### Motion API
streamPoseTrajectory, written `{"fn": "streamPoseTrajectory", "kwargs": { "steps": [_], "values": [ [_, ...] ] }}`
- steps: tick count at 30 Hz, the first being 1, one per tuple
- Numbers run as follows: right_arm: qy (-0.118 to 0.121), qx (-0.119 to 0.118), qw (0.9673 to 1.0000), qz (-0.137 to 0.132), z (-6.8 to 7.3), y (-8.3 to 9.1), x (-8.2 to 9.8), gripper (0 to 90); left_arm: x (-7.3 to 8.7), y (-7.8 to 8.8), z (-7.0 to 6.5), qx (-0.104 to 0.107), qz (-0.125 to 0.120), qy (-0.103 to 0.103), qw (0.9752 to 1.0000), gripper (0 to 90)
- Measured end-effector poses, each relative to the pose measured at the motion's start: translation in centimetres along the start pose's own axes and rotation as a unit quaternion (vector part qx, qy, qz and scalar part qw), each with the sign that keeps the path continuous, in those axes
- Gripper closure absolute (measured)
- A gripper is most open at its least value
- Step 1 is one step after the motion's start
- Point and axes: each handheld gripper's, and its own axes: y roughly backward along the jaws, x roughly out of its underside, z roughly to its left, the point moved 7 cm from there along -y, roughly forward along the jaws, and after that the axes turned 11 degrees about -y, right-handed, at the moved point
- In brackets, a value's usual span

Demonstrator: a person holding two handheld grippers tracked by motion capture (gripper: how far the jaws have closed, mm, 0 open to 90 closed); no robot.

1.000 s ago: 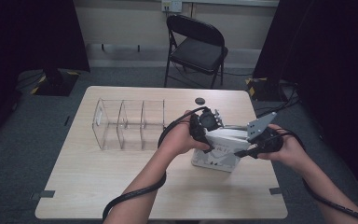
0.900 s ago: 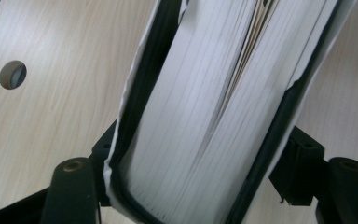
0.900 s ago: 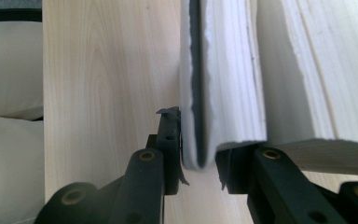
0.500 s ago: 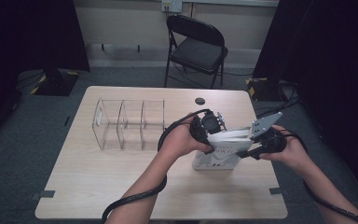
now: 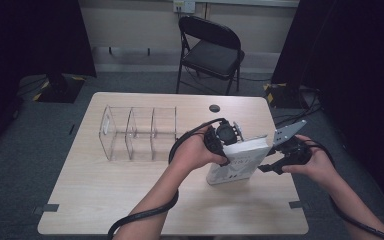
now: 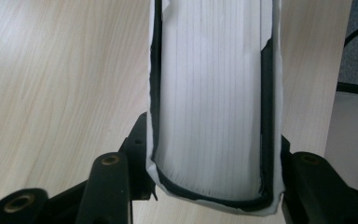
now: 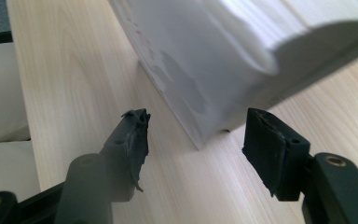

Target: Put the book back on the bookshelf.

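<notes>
- Since the earlier frame, the right gripper has let go: its jaws have just been opening and now stand apart, just short of the thick white-covered book, nothing between them.
- Meanwhile the left gripper has just been closing and is clamped across the book's covers, pale page edges between its jaws.
- Propped on one edge on the light wooden table, the book tilts, right of the clear plastic divided organizer.
</notes>
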Motion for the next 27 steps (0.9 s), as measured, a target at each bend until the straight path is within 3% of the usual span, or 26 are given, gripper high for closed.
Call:
{"fn": "streamPoseTrajectory", "kwargs": {
  "steps": [8,11,12,13,18,21,26,27],
  "values": [
    [0.008,0.012,0.9999,-0.007,0.0,0.0,-0.3,37.6,0.4,0.5,-0.9,-0.002,0.026,-0.006,0.9996,52.1],
    [0.018,0.008,0.9997,-0.016,0.3,-0.1,-0.8,41.1,1.0,0.8,-1.3,-0.001,0.028,0.010,0.9996,52.1],
    [0.021,0.010,0.9996,-0.016,0.4,-0.1,-1.0,41.8,1.2,1.0,-1.3,-0.001,0.035,-0.003,0.9994,52.2],
    [0.025,0.011,0.9995,-0.019,0.5,-0.2,-1.2,43.0,1.5,1.2,-1.4,-0.001,0.036,-0.002,0.9994,52.2],
    [0.050,-0.004,0.9985,-0.021,1.3,-0.7,-2.0,48.3,2.3,1.6,-1.7,-0.003,0.031,0.010,0.9995,51.9],
    [0.060,0.005,0.9980,-0.018,1.5,-1.0,-2.5,48.2,2.5,1.6,-1.5,-0.005,0.027,0.015,0.9995,51.5],
    [0.052,0.002,0.9984,-0.024,1.3,-1.1,-2.5,49.1,2.4,1.5,-1.2,-0.012,0.020,0.021,0.9995,49.3],
    [0.052,0.002,0.9983,-0.026,1.3,-1.1,-2.6,49.4,2.4,1.5,-1.0,-0.015,0.021,0.014,0.9996,48.3]
  ]
}}
